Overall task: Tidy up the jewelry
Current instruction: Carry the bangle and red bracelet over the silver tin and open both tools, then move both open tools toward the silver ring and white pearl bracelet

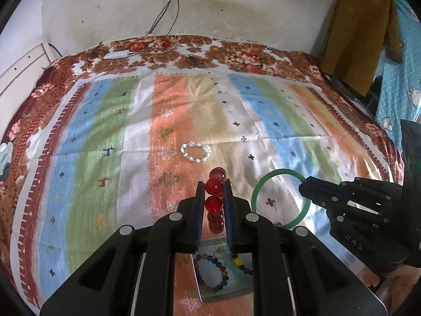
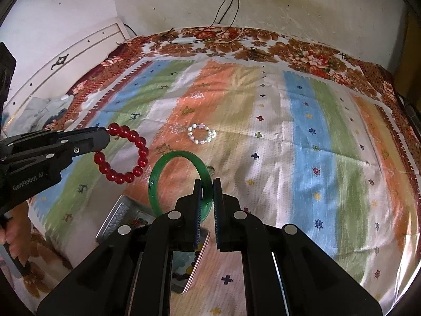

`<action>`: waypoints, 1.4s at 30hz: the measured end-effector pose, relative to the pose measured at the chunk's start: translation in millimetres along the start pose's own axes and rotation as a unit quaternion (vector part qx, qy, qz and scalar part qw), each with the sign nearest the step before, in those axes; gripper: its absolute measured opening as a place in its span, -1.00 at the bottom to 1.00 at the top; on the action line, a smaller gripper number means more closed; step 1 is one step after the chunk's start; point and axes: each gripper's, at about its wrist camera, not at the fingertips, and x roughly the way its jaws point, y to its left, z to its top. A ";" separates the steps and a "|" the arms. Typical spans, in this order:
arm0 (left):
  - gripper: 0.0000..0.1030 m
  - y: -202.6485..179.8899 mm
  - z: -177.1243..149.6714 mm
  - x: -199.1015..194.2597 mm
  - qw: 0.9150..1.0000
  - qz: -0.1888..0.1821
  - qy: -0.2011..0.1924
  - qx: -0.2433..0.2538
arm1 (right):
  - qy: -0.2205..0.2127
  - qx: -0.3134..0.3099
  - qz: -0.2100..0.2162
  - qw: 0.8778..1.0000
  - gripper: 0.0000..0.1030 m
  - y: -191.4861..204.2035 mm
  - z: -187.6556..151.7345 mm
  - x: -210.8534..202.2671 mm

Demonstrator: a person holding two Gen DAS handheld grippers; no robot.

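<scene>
My left gripper [image 1: 213, 187] is shut on a red bead bracelet [image 1: 215, 202] and holds it above the bed; the bracelet also shows in the right wrist view [image 2: 123, 155]. My right gripper [image 2: 208, 184] is shut on a green bangle [image 2: 168, 173], held in the air; the bangle shows in the left wrist view too [image 1: 263, 184]. A white pearl bracelet [image 1: 196, 152] lies on the cloth ahead of both grippers. An open metal tin [image 1: 223, 293] below my left gripper holds a multicoloured bead bracelet [image 1: 210, 271].
A striped cloth [image 1: 276, 121] covers the bed. A wall [image 1: 236, 8] with a socket and cables stands at the far edge. The tin's lid [image 2: 118, 216] lies beside the tin. Hanging clothes [image 1: 363, 34] are at the right.
</scene>
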 end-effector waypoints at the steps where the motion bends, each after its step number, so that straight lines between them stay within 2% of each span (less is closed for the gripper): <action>1: -0.75 -0.5 -2.2 -2.0 1.000 -0.001 -0.001 0.000 | 0.000 -0.002 0.001 1.000 -0.82 0.8 -1.6 -1.2; 16: -0.74 -5.7 -32.9 -14.6 1.000 -0.001 0.003 0.004 | 0.017 -0.005 0.004 1.000 -0.82 9.5 -26.7 -4.6; 27: -0.74 -7.5 -35.4 -9.2 1.000 -0.002 0.015 0.002 | 0.027 -0.006 0.003 1.000 -0.80 14.2 -33.6 -1.2; 38: -0.75 -8.3 -36.4 -6.0 1.000 -0.003 0.021 0.001 | 0.047 -0.009 0.024 0.999 -0.78 16.8 -36.2 4.0; 40: -0.75 -6.1 -36.0 -4.3 1.000 0.001 0.023 -0.003 | 0.056 -0.002 0.034 0.998 -0.74 16.8 -37.0 7.8; 42: -0.75 -2.3 -35.3 -5.0 1.000 0.002 0.022 -0.009 | 0.055 -0.001 0.031 0.998 -0.48 16.1 -36.2 7.6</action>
